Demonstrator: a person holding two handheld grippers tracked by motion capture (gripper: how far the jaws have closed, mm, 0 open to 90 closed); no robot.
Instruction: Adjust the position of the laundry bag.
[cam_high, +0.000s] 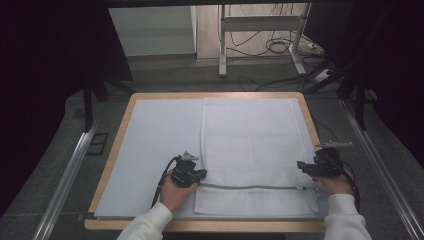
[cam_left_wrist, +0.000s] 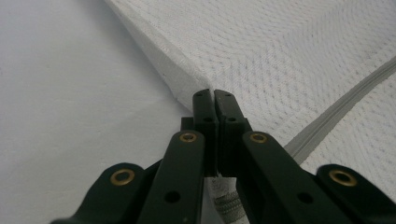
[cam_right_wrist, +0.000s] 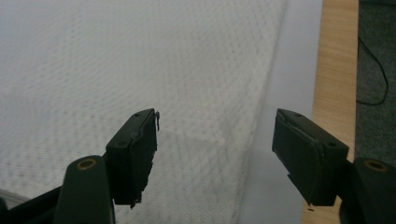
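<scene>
A white mesh laundry bag (cam_high: 252, 150) is lying flat on the pale sheet (cam_high: 155, 145) that is covering the wooden table (cam_high: 114, 150), taking up the right half of the sheet from the far edge down to about 6 o'clock. A grey zipper (cam_high: 250, 186) is running across the bag near its close end, from 9 o'clock toward 3 o'clock.

The left gripper (cam_high: 192, 176) is sitting at the bag's left edge, right by the zipper's left end, with the person's left hand (cam_high: 172, 195) wrapped behind it. In the left gripper view its jaws are pressing tight together, clenched on the folded edge of the bag (cam_left_wrist: 187, 79), and a bit of the zipper tape is showing beneath them; the zipper (cam_left_wrist: 341, 109) is trailing away toward 2 o'clock.

The right gripper (cam_high: 307, 167) is hovering at the bag's right edge, just above the zipper's right end, held by the right hand (cam_high: 336, 185). In the right gripper view its jaws are standing well apart, released, with nothing between them; the mesh (cam_right_wrist: 116, 70) is spreading out beyond them toward 11 o'clock, and the table's wooden rim (cam_right_wrist: 336, 70) is showing at 2 o'clock.
</scene>
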